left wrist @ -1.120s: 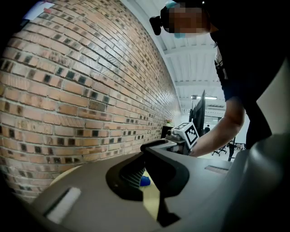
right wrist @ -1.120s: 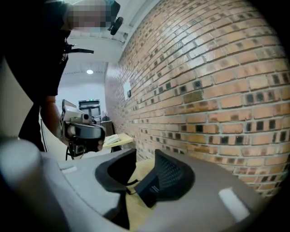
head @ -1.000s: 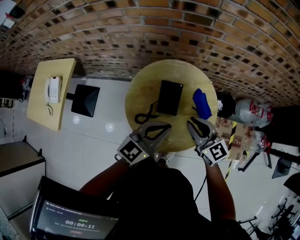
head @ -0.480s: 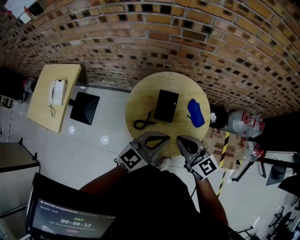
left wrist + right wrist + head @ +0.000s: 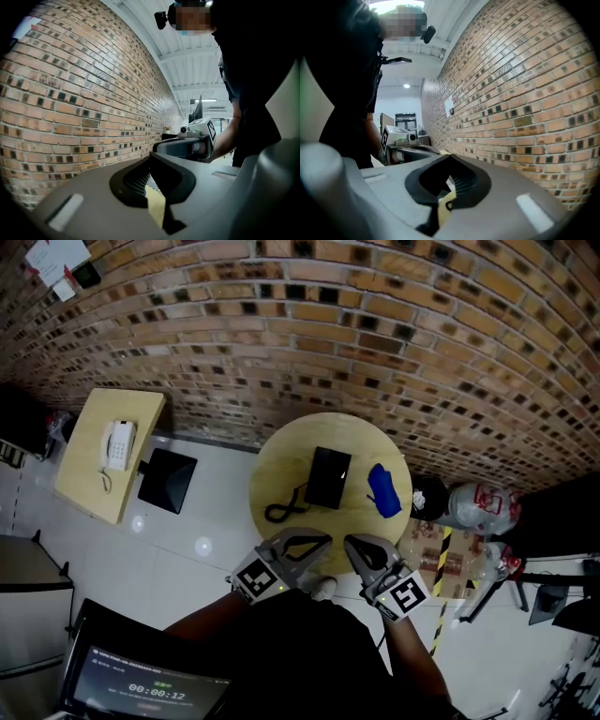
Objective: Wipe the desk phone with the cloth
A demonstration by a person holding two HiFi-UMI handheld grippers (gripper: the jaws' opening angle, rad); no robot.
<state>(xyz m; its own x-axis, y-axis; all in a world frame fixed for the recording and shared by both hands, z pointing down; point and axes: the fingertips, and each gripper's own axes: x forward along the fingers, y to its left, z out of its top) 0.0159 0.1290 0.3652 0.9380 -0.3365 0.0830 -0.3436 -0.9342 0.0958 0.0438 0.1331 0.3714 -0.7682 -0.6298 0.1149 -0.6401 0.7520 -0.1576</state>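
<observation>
Black rectangular desk phone: findings run outward from you. Your left gripper is clenched on nothing. Your right gripper has just closed, likewise empty. Both have drawn back off the near rim of the round wooden table since a second ago. The phone sits mid-table, its black cord looped at its left. The crumpled blue cloth lies just right of it, apart and ungripped. Judgement: no wiping is under way now. No container stands on the table. Beyond it is a clear plastic bundle with red print, contents indeterminate.
</observation>
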